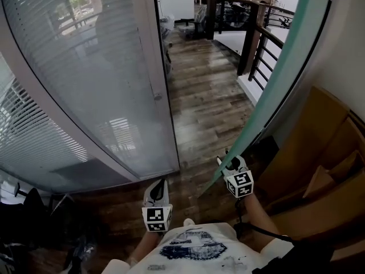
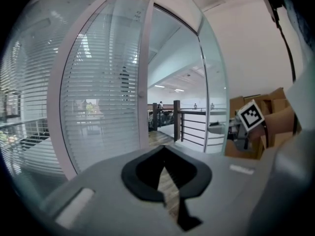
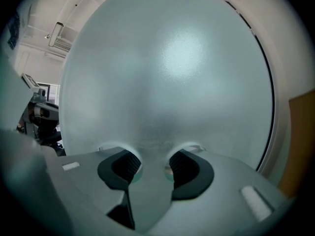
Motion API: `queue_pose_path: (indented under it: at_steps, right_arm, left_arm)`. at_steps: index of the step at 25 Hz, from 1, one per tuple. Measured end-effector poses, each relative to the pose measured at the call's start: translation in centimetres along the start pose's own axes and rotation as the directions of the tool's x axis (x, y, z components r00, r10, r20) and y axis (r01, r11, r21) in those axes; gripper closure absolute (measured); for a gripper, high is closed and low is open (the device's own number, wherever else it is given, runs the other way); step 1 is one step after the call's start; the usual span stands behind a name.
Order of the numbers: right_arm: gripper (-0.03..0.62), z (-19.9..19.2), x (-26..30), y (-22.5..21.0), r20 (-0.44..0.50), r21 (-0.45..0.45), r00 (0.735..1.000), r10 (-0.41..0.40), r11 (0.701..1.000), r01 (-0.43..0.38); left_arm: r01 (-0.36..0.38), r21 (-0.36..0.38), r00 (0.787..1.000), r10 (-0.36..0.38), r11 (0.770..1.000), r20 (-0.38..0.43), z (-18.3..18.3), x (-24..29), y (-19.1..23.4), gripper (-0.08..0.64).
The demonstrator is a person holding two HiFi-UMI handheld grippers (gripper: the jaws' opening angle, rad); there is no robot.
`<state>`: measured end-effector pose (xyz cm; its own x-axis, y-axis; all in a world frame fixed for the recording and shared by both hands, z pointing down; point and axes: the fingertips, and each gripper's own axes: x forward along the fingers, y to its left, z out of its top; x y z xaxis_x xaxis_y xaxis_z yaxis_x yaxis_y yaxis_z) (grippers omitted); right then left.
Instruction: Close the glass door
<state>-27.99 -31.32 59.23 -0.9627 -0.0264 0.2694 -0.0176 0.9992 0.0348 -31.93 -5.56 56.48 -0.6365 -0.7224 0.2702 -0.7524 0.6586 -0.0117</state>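
Right tongs [image 3: 150,167] astride glass door [image 3: 167,82] edge, close-up only

I am standing on a wooden floor [image 1: 205,107] of dark brown planks, and it is shining a little where the light is falling on it. At my right side, cardboard boxes [image 1: 325,153] are sitting on it. At my left, a glass partition [image 1: 97,84] with blinds is rising from the floor. Near its foot some dark things [image 1: 34,221] are lying, and I cannot tell what they are. Further ahead, on the right, the dark posts of a railing [image 1: 254,44] are standing at the floor's edge. At the far end, more dark objects [image 1: 199,21] are resting, too small to name.
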Motion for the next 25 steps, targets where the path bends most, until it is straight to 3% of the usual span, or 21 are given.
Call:
queue_pose_path:
  at_steps: [25]
  right_arm:
    - [0.422, 2.2, 8.8, -0.1, -0.057, 0.0, 0.994, -0.089, 0.996, 0.089]
  left_arm:
    - [-0.177, -0.099, 0.984, 0.175, 0.979, -0.036, -1.4, -4.7, 7.1, 0.557]
